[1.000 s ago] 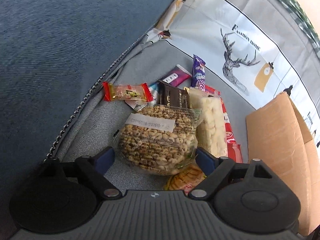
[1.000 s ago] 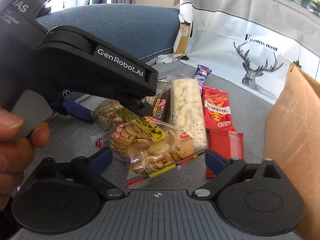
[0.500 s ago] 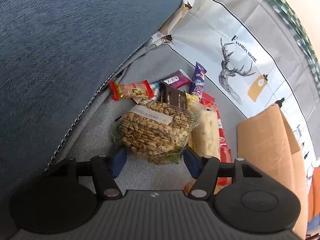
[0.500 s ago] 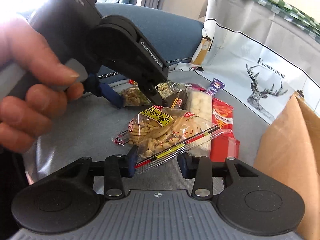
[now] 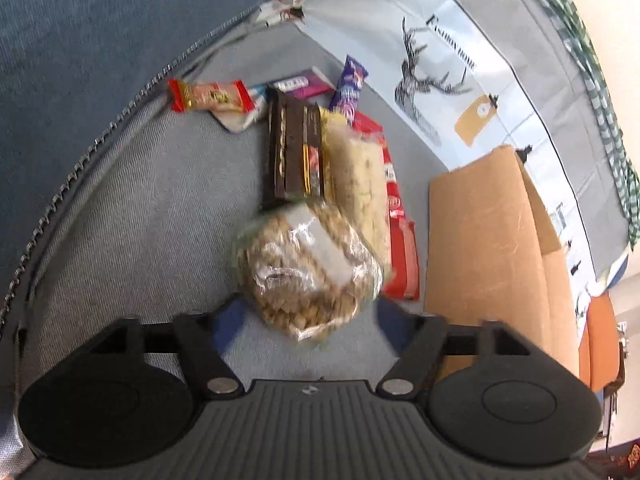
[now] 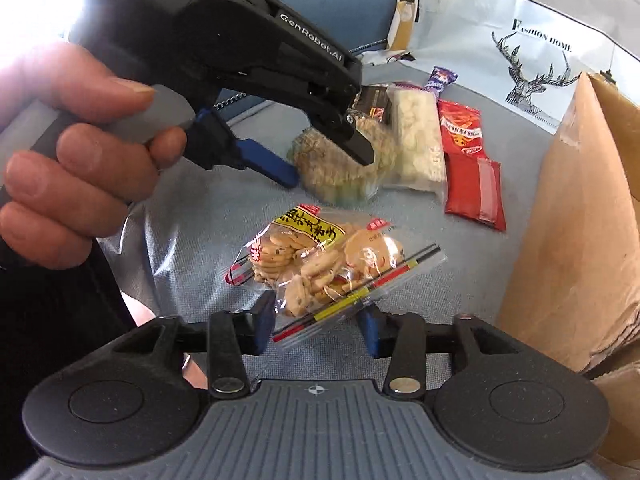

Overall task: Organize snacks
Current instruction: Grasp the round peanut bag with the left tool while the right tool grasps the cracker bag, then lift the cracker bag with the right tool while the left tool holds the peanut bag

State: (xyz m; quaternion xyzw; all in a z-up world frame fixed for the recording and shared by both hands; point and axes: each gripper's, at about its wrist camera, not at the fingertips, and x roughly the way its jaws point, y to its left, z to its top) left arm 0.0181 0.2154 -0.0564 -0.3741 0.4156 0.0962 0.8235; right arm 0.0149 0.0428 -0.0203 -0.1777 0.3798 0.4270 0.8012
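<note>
A clear bag of peanuts (image 5: 308, 272) sits blurred between the wide-set fingers of my left gripper (image 5: 306, 318). The jaws are opening and the pads stand clear of the bag. In the right wrist view the left gripper (image 6: 326, 168) straddles the same peanut bag (image 6: 340, 164) on the seat. My right gripper (image 6: 316, 322) pinches the lower edge of a biscuit bag (image 6: 320, 260) with a yellow label, held apart from the pile. Its jaws are opening slightly, with the bag still between them.
More snacks lie on the grey sofa seat (image 5: 160, 220): a brown bar (image 5: 296, 152), a white puffed pack (image 5: 360, 176), a red pack (image 5: 402, 256), a red-ended candy (image 5: 208, 96) and a purple bar (image 5: 350, 84). A cardboard box (image 5: 480, 240) stands at the right. A deer-print cloth (image 5: 432, 80) hangs behind.
The left jaws narrowed around the peanut bag, then spread again; the bag turned and blurred. The right jaws closed on the biscuit bag and drew it away from the pile.
</note>
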